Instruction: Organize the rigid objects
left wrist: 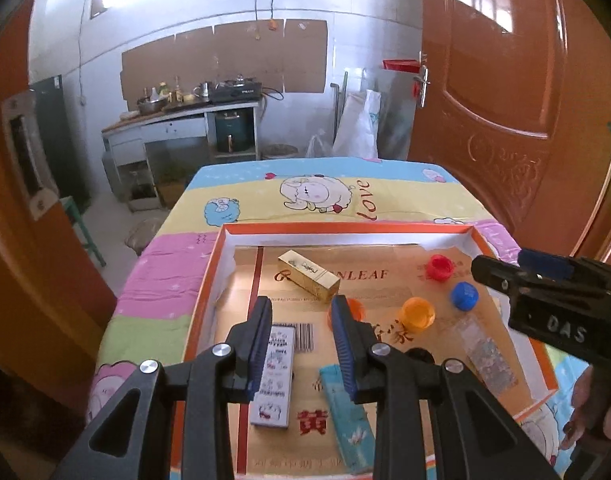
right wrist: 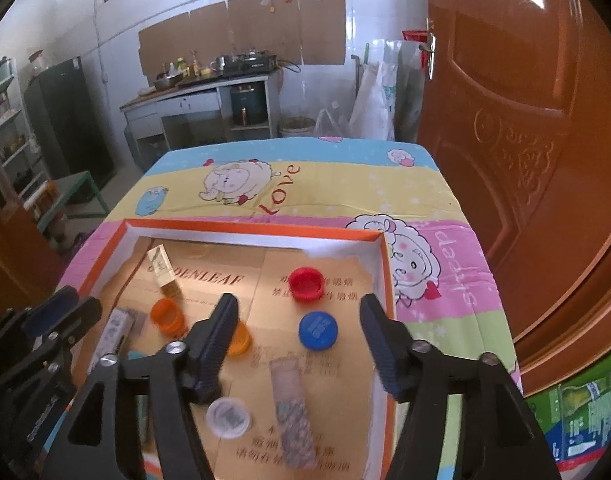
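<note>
— What's nearest to you right now?

— My own two claws, both hanging over the orange-rimmed tray (left wrist: 345, 227). My left claw (left wrist: 301, 312) has its jaws part-way in with nothing gripped; below it lie a white patterned box (left wrist: 274, 376) and a light blue box (left wrist: 347, 420), flat on the tray's paper lining. My right claw (right wrist: 299, 320) stands spread wide, released, with only air between the pads.

— What sits under the right one?

— A white cap (right wrist: 228, 417) close by the left finger, and beside it a clear packet with a speckled pattern (right wrist: 293, 412) lying lengthwise. Between the fingers, further on, a blue cap (right wrist: 318, 330). A yellow-orange cap (right wrist: 239, 338) is half hidden behind the left finger.

— And beyond that?

— An orange cap (right wrist: 167, 314) left of centre, then a red cap (right wrist: 305, 283) nearer the far wall of the tray. The gold box (left wrist: 309, 276) lies tilted across the lining toward the far left part, apart from the caps.

— Past the tray?

— The tray rests on a table under a striped cartoon sheep cloth (right wrist: 345, 184). To the right a brown wooden door (right wrist: 525, 140) stands open; at the back of the room is a counter with a stove (right wrist: 247, 63) and pots.
</note>
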